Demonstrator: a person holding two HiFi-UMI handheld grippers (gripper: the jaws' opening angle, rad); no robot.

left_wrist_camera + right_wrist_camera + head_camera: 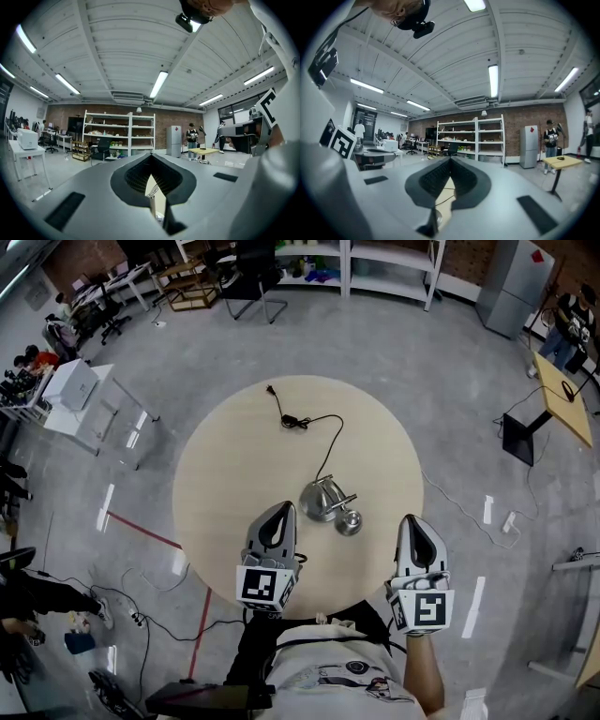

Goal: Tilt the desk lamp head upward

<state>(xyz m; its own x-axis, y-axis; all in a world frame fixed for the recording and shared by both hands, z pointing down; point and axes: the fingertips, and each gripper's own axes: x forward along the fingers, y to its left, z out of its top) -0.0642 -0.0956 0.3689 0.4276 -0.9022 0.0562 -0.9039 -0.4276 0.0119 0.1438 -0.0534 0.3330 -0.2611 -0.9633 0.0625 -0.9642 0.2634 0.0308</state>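
Observation:
A silver desk lamp (323, 499) sits on the round beige table (225, 465), right of centre, its small round head (349, 521) low beside the base. Its black cable (323, 439) runs back to a plug (271, 389). My left gripper (284, 507) hovers just left of the lamp near the front edge, tips together, holding nothing. My right gripper (410, 519) is to the lamp's right, also shut and holding nothing. In the left gripper view, the jaws (151, 154) meet, with a sliver of the lamp (151, 191) below them. The right gripper view shows shut jaws (450, 158) over the cable (445, 199).
White shelves (375, 263) and a grey cabinet (511, 282) line the far wall. A white table (94, 404) stands to the left and a yellow desk (562, 395) to the right. Loose cables (131, 601) lie on the floor by the table's near-left side.

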